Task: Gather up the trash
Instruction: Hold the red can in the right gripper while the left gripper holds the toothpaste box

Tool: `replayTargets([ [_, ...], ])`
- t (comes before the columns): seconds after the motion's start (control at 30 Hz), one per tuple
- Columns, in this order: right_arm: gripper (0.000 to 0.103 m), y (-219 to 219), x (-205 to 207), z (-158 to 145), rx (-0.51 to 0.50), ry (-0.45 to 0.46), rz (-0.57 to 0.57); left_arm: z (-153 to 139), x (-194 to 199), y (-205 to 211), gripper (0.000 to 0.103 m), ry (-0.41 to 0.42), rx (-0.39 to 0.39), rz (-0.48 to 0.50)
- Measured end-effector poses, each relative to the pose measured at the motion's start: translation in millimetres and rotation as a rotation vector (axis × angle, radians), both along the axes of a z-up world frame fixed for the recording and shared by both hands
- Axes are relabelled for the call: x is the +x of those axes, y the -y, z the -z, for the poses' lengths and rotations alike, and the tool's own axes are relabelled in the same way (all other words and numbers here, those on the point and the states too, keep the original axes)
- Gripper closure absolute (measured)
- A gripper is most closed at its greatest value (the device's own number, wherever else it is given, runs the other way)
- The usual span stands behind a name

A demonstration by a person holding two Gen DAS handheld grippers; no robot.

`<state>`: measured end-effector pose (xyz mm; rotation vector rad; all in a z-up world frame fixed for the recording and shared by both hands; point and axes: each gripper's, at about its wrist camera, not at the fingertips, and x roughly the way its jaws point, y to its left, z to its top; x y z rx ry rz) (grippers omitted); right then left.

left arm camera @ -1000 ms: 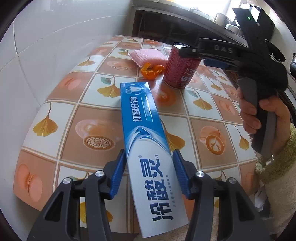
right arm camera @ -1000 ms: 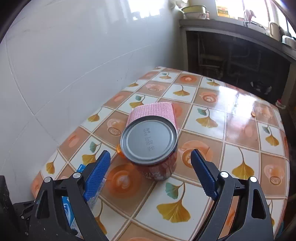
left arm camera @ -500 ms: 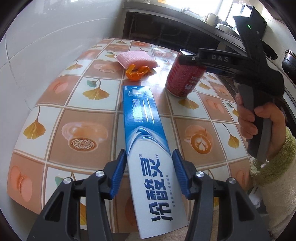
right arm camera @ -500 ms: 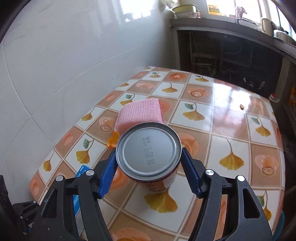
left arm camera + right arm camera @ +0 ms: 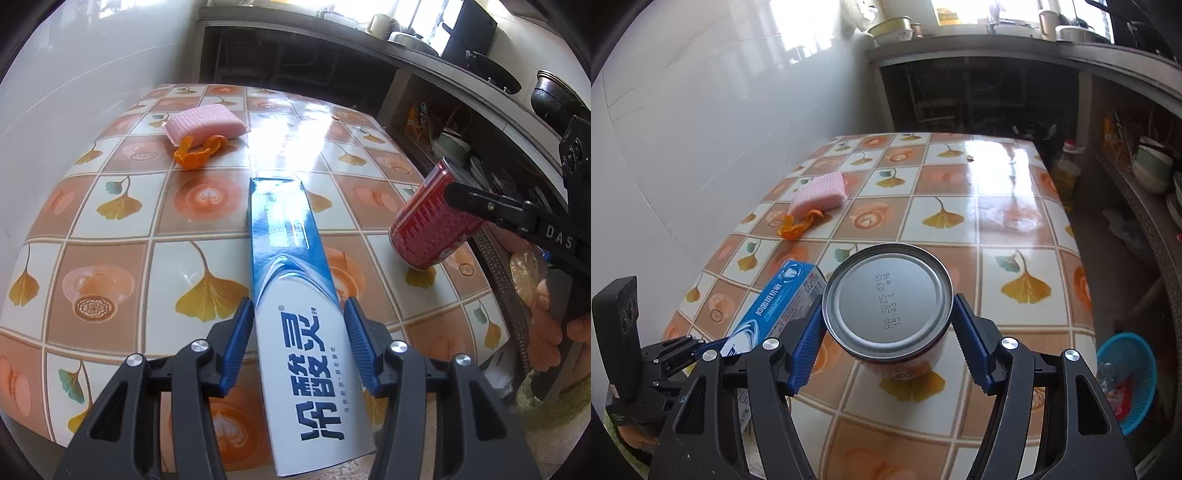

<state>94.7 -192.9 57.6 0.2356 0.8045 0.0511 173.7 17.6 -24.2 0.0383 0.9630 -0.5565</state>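
Note:
My left gripper (image 5: 297, 343) is shut on a blue and white toothpaste box (image 5: 291, 288) and holds it above the tiled table (image 5: 110, 221). My right gripper (image 5: 888, 332) is shut on a red can (image 5: 888, 302) with its silver end facing the camera, lifted off the table. The can also shows in the left wrist view (image 5: 430, 221), tilted in the air at the right. The box also shows in the right wrist view (image 5: 775, 306). An orange peel (image 5: 195, 151) lies on the table against a pink sponge (image 5: 205, 123).
A blue basket (image 5: 1130, 376) with some trash in it stands on the floor right of the table. A white tiled wall (image 5: 701, 110) runs along the table's left side. A dark counter with shelves and bowls (image 5: 1152, 166) lies to the right and behind.
The right gripper closed on the can and lifted it off the table toward the right. The left gripper raised the toothpaste box and pulled back.

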Motion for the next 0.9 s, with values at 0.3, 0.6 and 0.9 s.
replayTargets([
  [0.3,0.04,12,-15,11,0.025,-0.006,0.052,0,-2,20,0.054,0.012,0.035,0.041],
  [0.6,0.04,3,-15,11,-0.017,-0.003,0.032,7,-2,24,0.054,-0.002,0.074,0.034],
  [0.9,0.039,2,-11,11,-0.015,-0.008,0.025,7,-2,24,0.054,-0.004,0.079,0.029],
])
